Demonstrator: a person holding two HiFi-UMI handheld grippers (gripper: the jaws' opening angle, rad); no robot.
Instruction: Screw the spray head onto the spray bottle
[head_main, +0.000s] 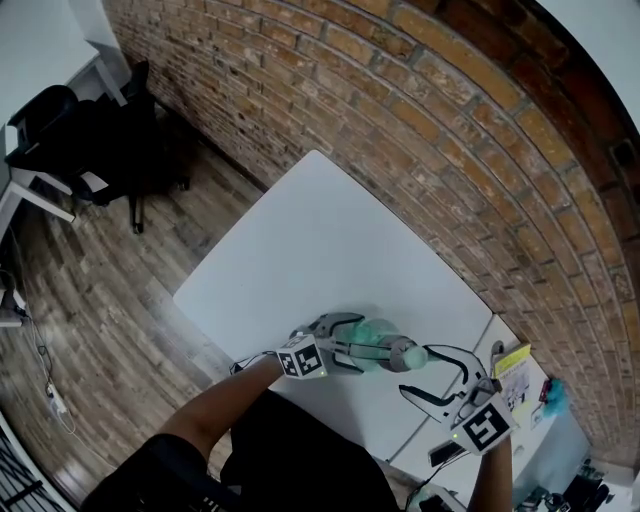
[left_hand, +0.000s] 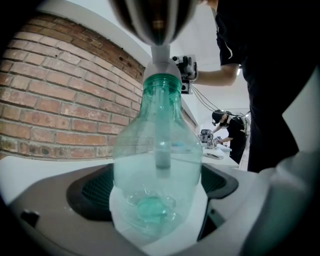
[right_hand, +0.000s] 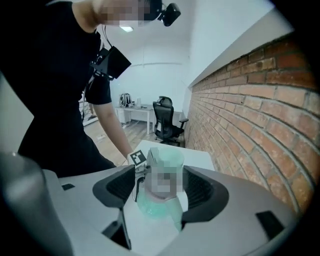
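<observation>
Noted at left: one spray bottle (head_main: 378, 343), clamped at its base in the closed jaws of the left gripper (head_main: 345, 345), held sideways over the bench (head_main: 320, 240). On its neck: one spray head (head_main: 408, 355), dip tube inside. At right: jaws of the right gripper (head_main: 418, 371) apart, straddling that head without evident grip; probable risk of slipping or cross-threading from a loose, off-axis hold.

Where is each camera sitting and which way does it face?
Head view: on the head, steeply down at the table; forearms, left gripper, right gripper show.
Left gripper view: behind its jaws, facing along the spray bottle, base toward spray head; right arm, torso show.
Right gripper view: faces the spray head end; torso, left arm show.
Shared: spray bottle, from opposite ends.
</observation>
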